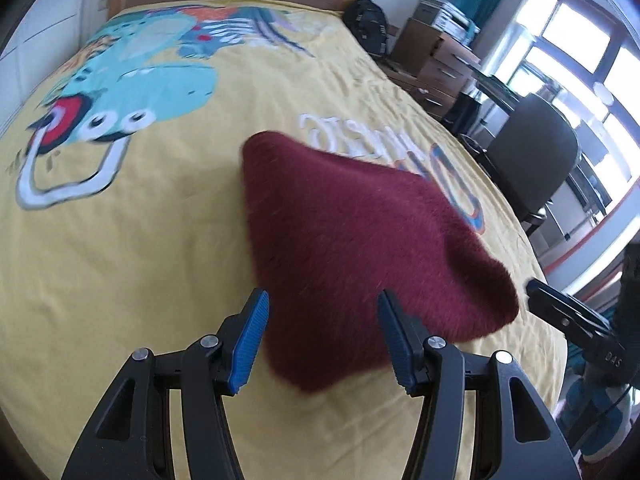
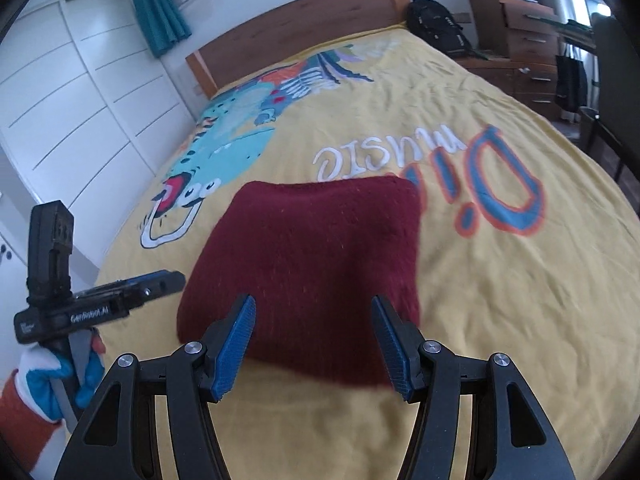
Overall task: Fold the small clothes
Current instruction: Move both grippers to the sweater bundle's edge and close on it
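Jaws of the left gripper (image 1: pixel 322 344) stand spread and released, holding nothing; the right gripper (image 2: pixel 312 346) is likewise parted and bare. Folded maroon cloth (image 2: pixel 316 272) lies flat just beyond both, at twelve o'clock, on the yellow bedspread (image 2: pixel 480 300). Wooden headboard (image 2: pixel 296 36) stands far off at twelve.

Both grippers hover with jaws spread wide: the left gripper (image 1: pixel 322 334), gripped by a gloved hand (image 2: pixel 56 372), beside the right gripper (image 2: pixel 312 340).
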